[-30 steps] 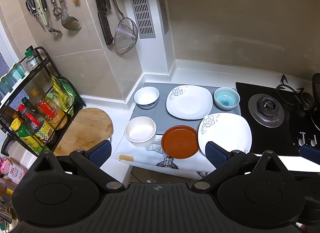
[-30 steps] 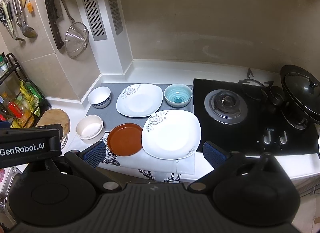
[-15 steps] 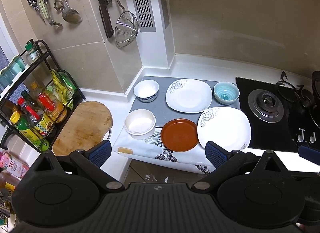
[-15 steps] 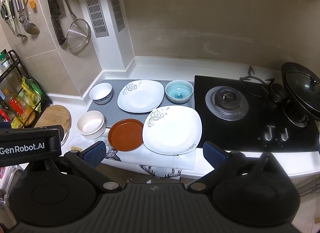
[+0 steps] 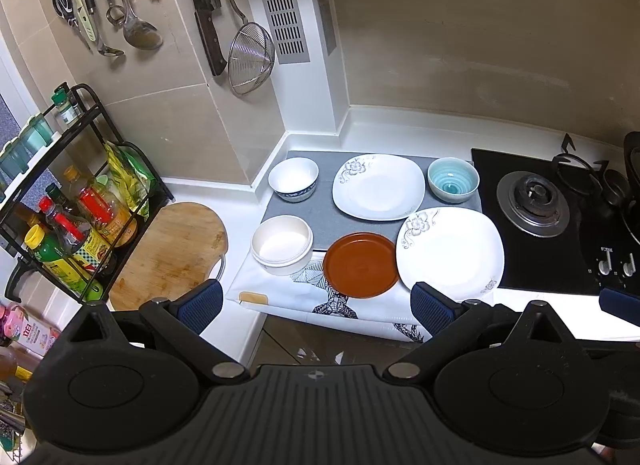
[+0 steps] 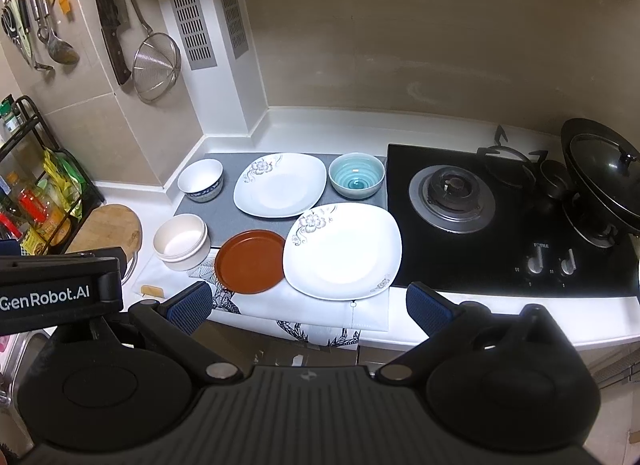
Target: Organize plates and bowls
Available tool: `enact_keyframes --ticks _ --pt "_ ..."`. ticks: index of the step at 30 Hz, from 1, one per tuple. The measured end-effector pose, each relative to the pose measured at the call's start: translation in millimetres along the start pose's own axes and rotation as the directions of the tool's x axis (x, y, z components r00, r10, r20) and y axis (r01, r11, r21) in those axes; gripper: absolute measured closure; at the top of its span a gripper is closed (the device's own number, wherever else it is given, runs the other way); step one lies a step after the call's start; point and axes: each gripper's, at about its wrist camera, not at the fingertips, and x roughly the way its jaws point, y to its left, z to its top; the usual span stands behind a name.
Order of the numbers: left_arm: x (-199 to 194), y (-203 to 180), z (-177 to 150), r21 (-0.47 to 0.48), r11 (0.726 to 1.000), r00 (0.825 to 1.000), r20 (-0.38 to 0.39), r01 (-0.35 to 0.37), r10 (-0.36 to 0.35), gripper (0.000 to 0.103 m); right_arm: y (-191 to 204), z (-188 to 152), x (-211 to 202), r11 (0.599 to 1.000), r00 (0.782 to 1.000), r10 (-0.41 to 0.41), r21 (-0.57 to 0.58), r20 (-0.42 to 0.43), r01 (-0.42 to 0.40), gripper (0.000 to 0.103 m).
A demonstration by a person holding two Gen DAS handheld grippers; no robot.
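Observation:
Two white square plates with flower prints lie on the counter, one at the back (image 5: 379, 187) (image 6: 280, 184) and one in front (image 5: 450, 252) (image 6: 343, 251). A brown round plate (image 5: 361, 265) (image 6: 250, 261) lies left of the front one. A teal bowl (image 5: 453, 179) (image 6: 356, 175), a white bowl with a blue band (image 5: 293, 178) (image 6: 200, 179) and a cream bowl (image 5: 282, 244) (image 6: 182, 240) stand around them. My left gripper (image 5: 316, 307) and right gripper (image 6: 308, 307) hang open, high above the counter's front edge, holding nothing.
A gas hob (image 6: 454, 197) with a lidded black wok (image 6: 600, 173) fills the right. A round wooden board (image 5: 172, 249) and a bottle rack (image 5: 68, 217) stand at the left. Knives, ladles and a strainer (image 5: 251, 59) hang on the wall. A grey mat (image 5: 324, 221) and patterned cloth (image 6: 304, 307) lie under the dishes.
Both views have drawn back and up a little, so the dishes appear slightly farther and higher in frame. No dish has moved. Both grippers stay open.

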Motion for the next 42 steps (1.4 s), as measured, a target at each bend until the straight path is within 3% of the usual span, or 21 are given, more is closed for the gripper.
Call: enact_keyframes --ticks 22,29,33,37,39,41,42 --pt "-2.8 -9.3 -7.0 0.010 1.000 1.000 -0.019 0.016 -0.015 0.003 -11.9 -4.2 -0.2 1.000 1.000 0.012 0.025 -0.013 -0.011 0.000" --pt "-2.4 -14.8 -6.7 0.035 0.999 1.000 0.016 0.007 -0.007 0.003 -17.6 -5.7 6.1 0.999 1.000 0.026 0.045 -0.014 -0.025 0.000" --pt "12.9 -12.5 -7.6 0.049 0.997 0.998 0.003 0.058 -0.058 0.003 -20.2 -8.0 22.2 0.998 0.999 0.030 0.062 -0.045 -0.027 0.000" --pt "49.7 3.3 -8.2 -0.012 0.972 0.972 -0.012 0.235 -0.235 0.003 -34.7 -10.5 44.5 0.988 0.996 0.069 0.144 -0.051 -0.061 0.000" --pt "79.2 13.6 -6.5 -0.035 0.932 0.932 -0.019 0.362 -0.363 0.003 -42.7 -13.2 56.0 0.982 0.997 0.077 0.174 -0.020 -0.073 0.000" --pt "114.7 22.2 -1.1 -0.078 0.883 0.881 -0.067 0.463 -0.468 0.003 -47.8 -19.0 62.8 0.982 0.995 0.054 0.177 0.085 -0.069 0.000" --pt "133.1 24.9 3.1 -0.093 0.870 0.865 -0.101 0.484 -0.492 0.003 -50.2 -23.0 65.5 0.983 0.987 0.035 0.170 0.159 -0.062 0.000"
